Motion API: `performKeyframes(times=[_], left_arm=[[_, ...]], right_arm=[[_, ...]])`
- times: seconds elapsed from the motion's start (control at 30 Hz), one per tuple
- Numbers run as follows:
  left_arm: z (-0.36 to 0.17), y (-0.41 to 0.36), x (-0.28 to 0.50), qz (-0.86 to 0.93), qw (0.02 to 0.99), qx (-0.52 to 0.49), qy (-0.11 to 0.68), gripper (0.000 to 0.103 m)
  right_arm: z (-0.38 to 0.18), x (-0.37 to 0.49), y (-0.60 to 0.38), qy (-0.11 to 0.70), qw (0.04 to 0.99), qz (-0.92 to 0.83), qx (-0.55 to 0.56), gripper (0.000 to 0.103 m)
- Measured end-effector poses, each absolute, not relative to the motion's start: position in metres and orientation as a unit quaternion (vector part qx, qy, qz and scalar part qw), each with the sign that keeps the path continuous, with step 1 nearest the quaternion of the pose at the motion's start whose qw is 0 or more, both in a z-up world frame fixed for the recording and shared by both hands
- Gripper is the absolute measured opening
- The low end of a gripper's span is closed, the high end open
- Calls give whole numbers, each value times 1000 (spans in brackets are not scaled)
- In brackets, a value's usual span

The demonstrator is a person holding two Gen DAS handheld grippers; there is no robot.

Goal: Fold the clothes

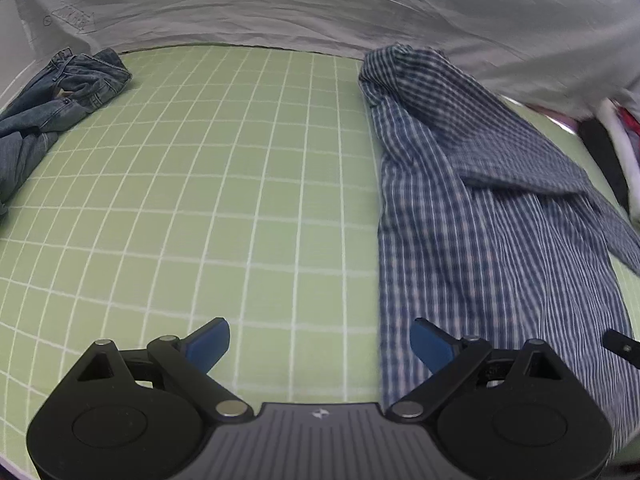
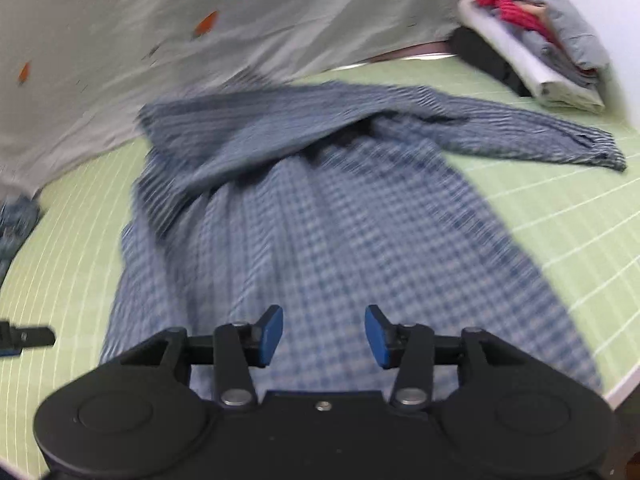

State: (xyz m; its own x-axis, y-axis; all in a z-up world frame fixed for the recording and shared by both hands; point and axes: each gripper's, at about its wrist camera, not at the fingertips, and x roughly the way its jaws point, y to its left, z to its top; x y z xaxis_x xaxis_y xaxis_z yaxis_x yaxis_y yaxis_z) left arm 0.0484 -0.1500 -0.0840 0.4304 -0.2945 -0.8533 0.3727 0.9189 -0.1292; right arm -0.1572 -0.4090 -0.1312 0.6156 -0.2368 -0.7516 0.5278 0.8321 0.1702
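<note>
While both tools hang empty with jaws spread, the right gripper (image 2: 324,336) sits directly over the near hem of the shirt (image 2: 320,220), and the left gripper (image 1: 320,346) hovers over bare green sheet (image 1: 200,200) with only its right fingertip above the shirt's (image 1: 480,220) left edge. That plaid shirt lies spread on the sheet (image 2: 560,220), its long axis running straight away from the right tool, hem near and collar end far, where the cloth is bunched. One sleeve (image 2: 520,136) stretches off to the right; another fold (image 1: 520,176) lies crossed over the body. My read is that the right hand is nearer for a grab at the hem, while the left must shift rightward to reach the edge. Jeans (image 1: 52,112) lie crumpled well off to the far left, a grey quilt (image 1: 280,8) banks up behind, touching the collar end, and a stack (image 2: 540,40) of clothes sits at the far right corner. Nothing stands between tools and shirt.
</note>
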Motion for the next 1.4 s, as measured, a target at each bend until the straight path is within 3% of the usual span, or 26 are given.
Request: performKeyframes(times=[0.33, 0.6, 0.73, 0.97, 1.0, 1.07, 1.1, 1.13, 1.17, 1.23, 1.4], left_arm=[[-80, -222, 131, -166, 857, 7, 487, 97], [-83, -257, 250, -155, 858, -42, 488, 97], [-93, -268, 292, -160, 847, -97, 497, 96], [-124, -288, 314, -176, 814, -205, 514, 96], [-128, -292, 318, -175, 812, -210, 516, 95], [-134, -300, 323, -178, 813, -207, 514, 94], [-134, -305, 325, -187, 819, -198, 506, 81], [-134, -310, 329, -195, 819, -189, 505, 64], [-136, -314, 332, -200, 818, -182, 508, 54], [-138, -322, 338, -212, 819, -170, 506, 6], [-115, -333, 348, -249, 843, -131, 458, 2]], right_arm=[[-131, -118, -526, 354, 865, -275, 226, 51], [-144, -40, -622, 332, 840, -335, 269, 56], [-150, 4, -650, 342, 839, -341, 251, 69], [-176, 53, -672, 390, 830, -333, 220, 78], [-177, 55, -670, 389, 834, -332, 210, 77], [-178, 57, -669, 384, 842, -320, 201, 50], [-177, 59, -668, 385, 846, -312, 196, 45], [-176, 62, -669, 387, 851, -302, 188, 29], [-175, 64, -669, 391, 855, -291, 177, 18], [-171, 66, -671, 383, 863, -283, 167, 11], [-142, 60, -688, 313, 878, -324, 163, 7]])
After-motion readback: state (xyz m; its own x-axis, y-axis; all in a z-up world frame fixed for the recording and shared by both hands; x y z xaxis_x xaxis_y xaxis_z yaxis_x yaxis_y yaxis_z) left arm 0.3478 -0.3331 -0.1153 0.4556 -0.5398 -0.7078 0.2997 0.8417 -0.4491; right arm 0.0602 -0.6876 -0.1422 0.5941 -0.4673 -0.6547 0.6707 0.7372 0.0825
